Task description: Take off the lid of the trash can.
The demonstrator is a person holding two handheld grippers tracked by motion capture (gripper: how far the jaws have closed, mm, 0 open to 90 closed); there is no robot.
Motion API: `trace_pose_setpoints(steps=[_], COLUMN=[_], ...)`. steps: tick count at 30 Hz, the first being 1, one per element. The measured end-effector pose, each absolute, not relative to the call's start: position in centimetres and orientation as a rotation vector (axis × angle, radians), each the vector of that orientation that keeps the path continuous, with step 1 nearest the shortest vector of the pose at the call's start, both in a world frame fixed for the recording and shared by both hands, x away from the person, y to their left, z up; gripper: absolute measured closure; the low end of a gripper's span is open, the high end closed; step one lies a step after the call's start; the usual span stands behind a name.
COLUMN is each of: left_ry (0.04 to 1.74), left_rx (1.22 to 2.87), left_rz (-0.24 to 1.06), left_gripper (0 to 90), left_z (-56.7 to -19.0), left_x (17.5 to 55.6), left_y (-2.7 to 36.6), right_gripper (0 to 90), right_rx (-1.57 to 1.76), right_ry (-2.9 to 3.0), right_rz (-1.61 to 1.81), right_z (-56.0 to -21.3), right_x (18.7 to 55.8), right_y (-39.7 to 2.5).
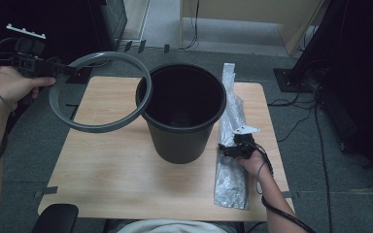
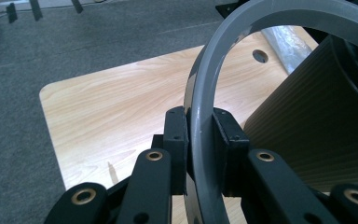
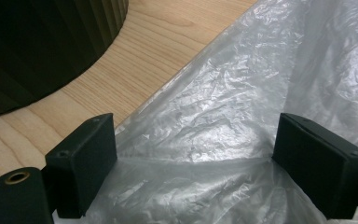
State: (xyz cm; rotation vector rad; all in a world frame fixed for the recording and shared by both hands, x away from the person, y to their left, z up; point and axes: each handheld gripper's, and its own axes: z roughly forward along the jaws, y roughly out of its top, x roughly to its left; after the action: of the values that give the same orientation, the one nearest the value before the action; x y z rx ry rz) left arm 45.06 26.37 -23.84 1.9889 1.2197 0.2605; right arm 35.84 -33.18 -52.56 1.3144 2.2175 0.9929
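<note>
High view: nearest the person, the right tongs [image 1: 229, 149] are seen resting on the clear plastic bag [image 1: 230, 179] laid flat along the right side of the desk [image 1: 116, 170], and in the right gripper view the jaws are spread wide over the bag's crumpled film [image 3: 205, 130] without gripping it. Farther off, the dark ribbed bin [image 1: 180, 114] stands upright at mid-desk. At the far left, the grey ring [image 1: 97, 92] is clamped between the left tongs [image 1: 60, 69], raised and tilted, its far edge against the bin's rim.

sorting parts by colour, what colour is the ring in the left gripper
Grey ring, plain and unpatterned; the left gripper view shows it best.
</note>
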Motion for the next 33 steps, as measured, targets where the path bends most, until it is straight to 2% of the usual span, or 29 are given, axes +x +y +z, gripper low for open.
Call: trace_pose_setpoints(steps=[33], left_ry=[1.334], left_rx=[1.926], left_rz=[0.296], left_gripper=[77.5], left_z=[-26.9], left_x=[42.7], left_y=[31.7], right_gripper=[12.9], right_rx=[1.314], right_ry=[2.217], right_rz=[0.993], right_z=[-52.6], right_x=[35.8], right_y=[-33.2])
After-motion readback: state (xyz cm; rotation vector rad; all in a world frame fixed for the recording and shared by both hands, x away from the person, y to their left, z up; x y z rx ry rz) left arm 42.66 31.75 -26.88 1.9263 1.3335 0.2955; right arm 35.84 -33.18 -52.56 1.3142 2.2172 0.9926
